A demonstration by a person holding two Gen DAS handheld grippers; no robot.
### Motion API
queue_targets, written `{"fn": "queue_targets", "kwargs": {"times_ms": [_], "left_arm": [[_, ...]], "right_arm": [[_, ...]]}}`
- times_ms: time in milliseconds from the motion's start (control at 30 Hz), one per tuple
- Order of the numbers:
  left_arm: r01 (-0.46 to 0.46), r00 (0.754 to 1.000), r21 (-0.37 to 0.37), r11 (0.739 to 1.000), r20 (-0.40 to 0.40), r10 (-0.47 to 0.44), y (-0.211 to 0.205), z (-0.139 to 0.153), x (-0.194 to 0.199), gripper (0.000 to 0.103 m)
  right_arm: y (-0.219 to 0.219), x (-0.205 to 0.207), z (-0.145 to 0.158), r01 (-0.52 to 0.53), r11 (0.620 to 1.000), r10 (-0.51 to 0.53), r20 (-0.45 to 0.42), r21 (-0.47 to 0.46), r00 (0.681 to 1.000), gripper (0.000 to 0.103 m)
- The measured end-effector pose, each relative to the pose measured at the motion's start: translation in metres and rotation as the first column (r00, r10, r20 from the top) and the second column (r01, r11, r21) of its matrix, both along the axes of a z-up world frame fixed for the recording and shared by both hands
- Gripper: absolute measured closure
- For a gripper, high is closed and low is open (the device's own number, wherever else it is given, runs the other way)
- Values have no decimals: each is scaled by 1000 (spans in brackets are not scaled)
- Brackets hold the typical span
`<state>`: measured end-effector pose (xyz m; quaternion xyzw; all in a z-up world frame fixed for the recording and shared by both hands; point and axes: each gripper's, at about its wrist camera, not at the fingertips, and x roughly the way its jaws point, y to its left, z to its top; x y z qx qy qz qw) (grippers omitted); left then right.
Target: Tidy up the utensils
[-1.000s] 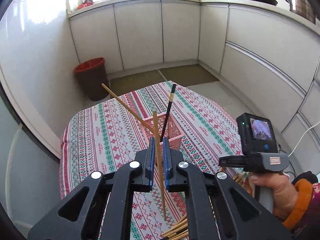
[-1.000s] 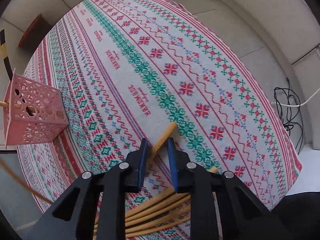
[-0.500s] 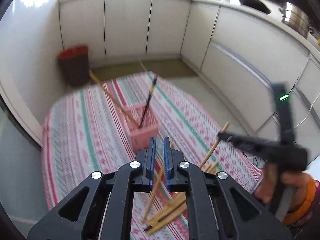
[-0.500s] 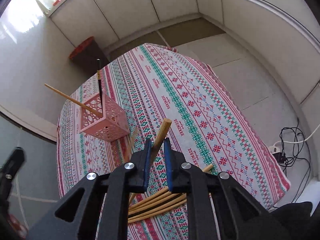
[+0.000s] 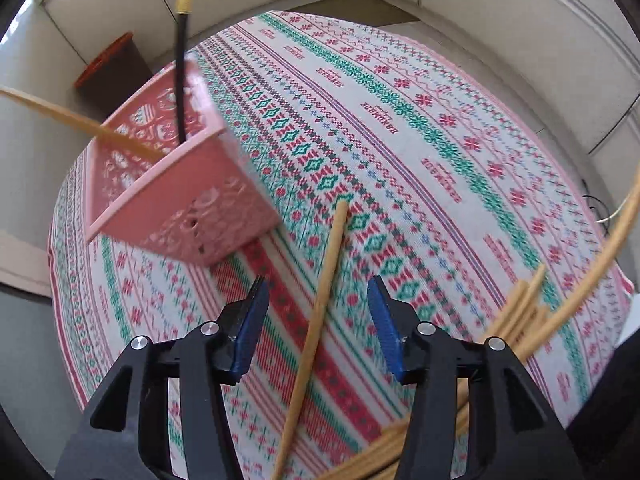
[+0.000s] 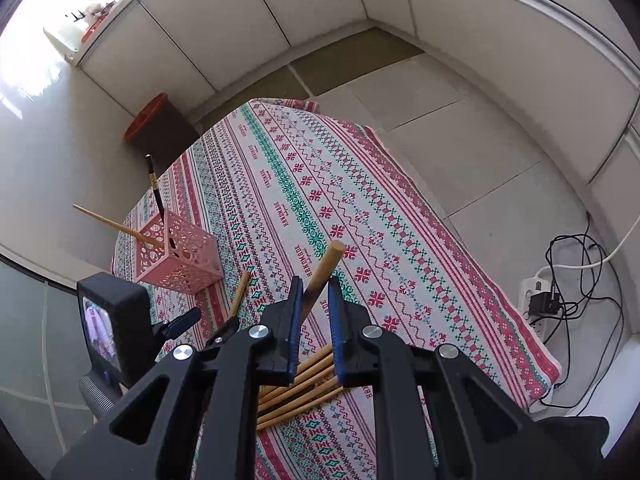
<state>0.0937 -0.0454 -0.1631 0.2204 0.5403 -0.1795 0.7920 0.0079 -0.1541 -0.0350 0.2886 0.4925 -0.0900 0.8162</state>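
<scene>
Opening, left hand-held gripper [image 5: 318, 328] straddles a tan chopstick [image 5: 316, 328]; right hand-held gripper [image 6: 314, 312] pinches another chopstick [image 6: 322, 276].

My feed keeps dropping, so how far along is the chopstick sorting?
Done: two chopsticks stand in the pink basket, one wooden, one black. In hand: the right gripper holds one; the left gripper is opening around another on the cloth. Left: the pile.
</scene>
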Motion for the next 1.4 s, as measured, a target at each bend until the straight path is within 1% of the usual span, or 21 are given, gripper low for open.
{"fn": "queue_targets", "kwargs": {"times_ms": [67,133,167,200,267,367,433,500,533,600,733,800,900,967,1000,1067,1133,1200,1233,1300,1400], "left_arm": [[-18,999,17,1000,-32,19,-2,-13,9,54],[-24,999,-24,999,-48,23,1,-16,14,54],[-20,997,-46,999,-73,17,3,-17,16,65],[-18,994,-86,996,-104,9,6,-17,18,72],[3,995,-90,996,-99,-12,5,-17,13,90],[29,998,-65,997,-51,-32,1,-15,1,96],[20,1000,-91,996,-19,-22,6,-6,-7,97],[5,1000,-132,991,29,-2,16,16,-12,97],[-6,998,-189,982,59,18,26,36,-17,97],[-15,995,-253,967,94,40,41,63,-27,97],[-27,974,-355,934,199,103,74,116,-58,97],[-37,960,-403,915,240,144,87,136,-74,97],[-45,944,-445,894,274,184,88,152,-70,97],[-32,936,-467,884,296,190,87,162,-81,97],[-19,932,-472,881,310,186,87,167,-87,97],[1,929,-482,876,325,178,85,173,-93,97],[24,926,-484,875,340,163,82,177,-98,97],[37,923,-491,871,352,159,84,180,-101,97],[41,923,-497,867,351,158,86,180,-101,97],[39,924,-510,860,347,163,90,179,-98,97],[33,928,-522,853,334,169,94,176,-91,97]], "right_arm": [[-3,3,-4,-6,1000,6,-6,2,1000,89],[-6,7,-9,-8,1000,8,-11,12,1000,89],[-8,9,-12,-8,1000,8,-12,18,1000,89],[-10,10,-14,-7,1000,8,-13,24,1000,89],[-13,12,-19,-3,999,4,-17,32,1000,89],[-15,12,-21,0,999,1,-16,43,1000,89],[-13,11,-15,-6,999,6,-2,43,1000,90],[-9,10,-5,-24,999,23,23,38,999,90],[-6,8,2,-35,999,34,40,32,999,91],[0,6,22,-62,998,60,83,16,995,91],[10,-4,60,-106,994,109,164,-28,980,92],[15,-10,76,-129,990,136,187,-54,973,93],[20,-17,95,-150,984,167,204,-99,965,93],[15,-16,95,-151,984,165,168,-94,972,91],[11,-13,90,-143,986,154,133,-83,979,88],[-8,2,60,-116,993,116,17,-30,993,47],[-31,18,16,-43,999,47,-106,33,993,45],[-55,34,-40,51,993,-24,-256,103,966,46],[-59,38,-59,84,988,-41,-299,132,953,47],[-64,49,-93,143,980,-82,-369,141,926,48],[-56,67,-114,176,979,-123,-405,98,906,48]]}}
